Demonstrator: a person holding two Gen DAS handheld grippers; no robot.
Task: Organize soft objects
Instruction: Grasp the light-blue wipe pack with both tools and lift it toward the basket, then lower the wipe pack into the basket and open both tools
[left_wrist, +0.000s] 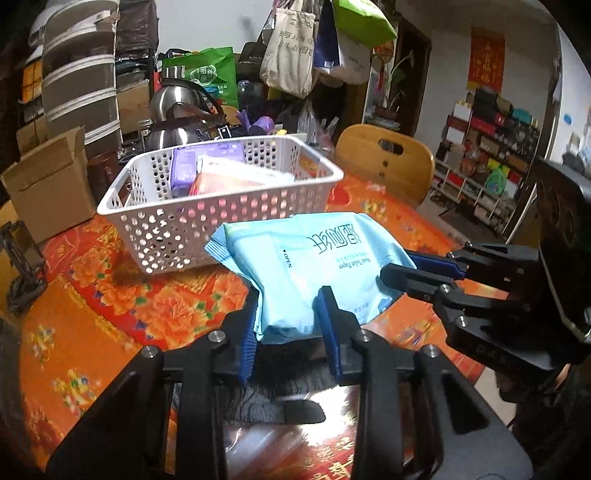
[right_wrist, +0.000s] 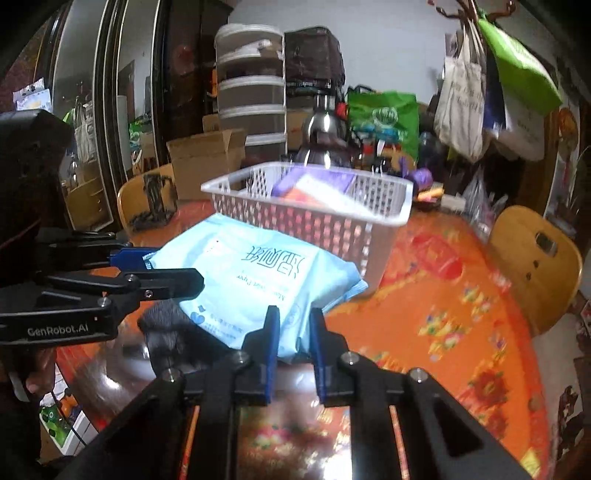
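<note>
A light blue pack of moist toilet paper (left_wrist: 310, 266) is held above the orange floral table, just in front of a white perforated basket (left_wrist: 207, 206). My left gripper (left_wrist: 290, 317) is shut on the pack's near end. My right gripper (right_wrist: 293, 332) is shut on its other end; it also shows in the left wrist view (left_wrist: 421, 273). The pack (right_wrist: 255, 280) and the basket (right_wrist: 314, 214) show in the right wrist view too. The basket holds a purple pack (left_wrist: 188, 166) and a red and white pack (left_wrist: 236, 177).
A steel kettle (left_wrist: 177, 114), a cardboard box (left_wrist: 48, 184) and stacked drawers (left_wrist: 77, 77) stand behind the basket. A wooden chair (left_wrist: 384, 158) is at the table's far side. Bags (left_wrist: 291, 48) hang above. A dark cloth (right_wrist: 166, 328) lies under the pack.
</note>
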